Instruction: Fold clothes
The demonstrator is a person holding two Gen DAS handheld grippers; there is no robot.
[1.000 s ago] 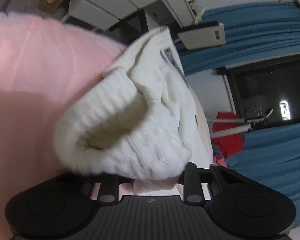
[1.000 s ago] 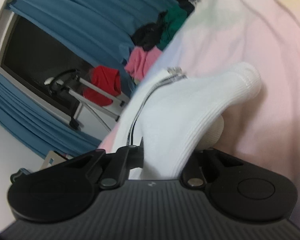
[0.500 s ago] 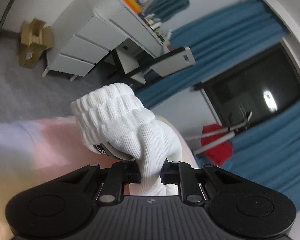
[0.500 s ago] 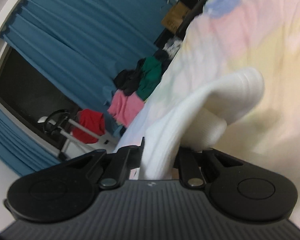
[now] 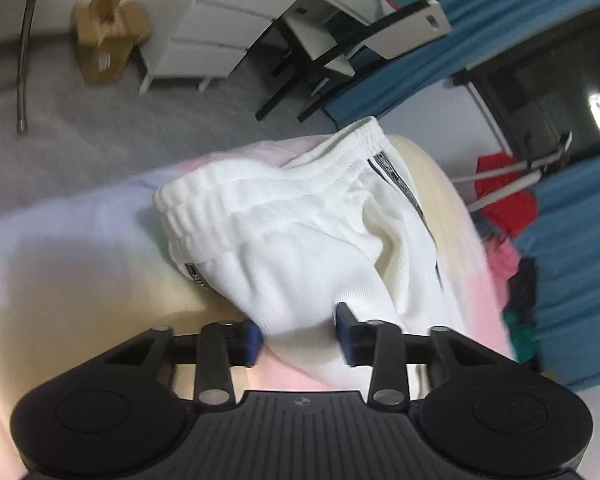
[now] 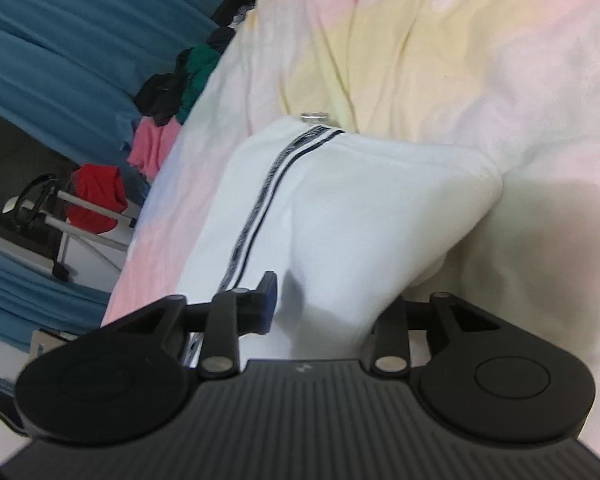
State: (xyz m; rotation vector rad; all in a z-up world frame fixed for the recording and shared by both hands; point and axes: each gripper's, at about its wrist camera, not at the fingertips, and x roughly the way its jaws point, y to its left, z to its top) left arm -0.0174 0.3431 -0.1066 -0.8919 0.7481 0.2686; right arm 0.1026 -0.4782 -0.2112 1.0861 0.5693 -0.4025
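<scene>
Between both parted tools, left (image 5: 299, 334) and right (image 6: 326, 300), white trousers (image 5: 300, 240) lie bunched.

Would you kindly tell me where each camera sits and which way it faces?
Left wrist: on the left gripper, facing along its fingers over the white trousers toward a white desk; only the gripper shows.
Right wrist: on the right gripper, facing over the trousers toward blue curtains; only the gripper shows.
Shared: trousers, pastel bedsheet, red garment.

Both tools (image 5: 299, 334) (image 6: 324, 304) w/ jaws apart
</scene>
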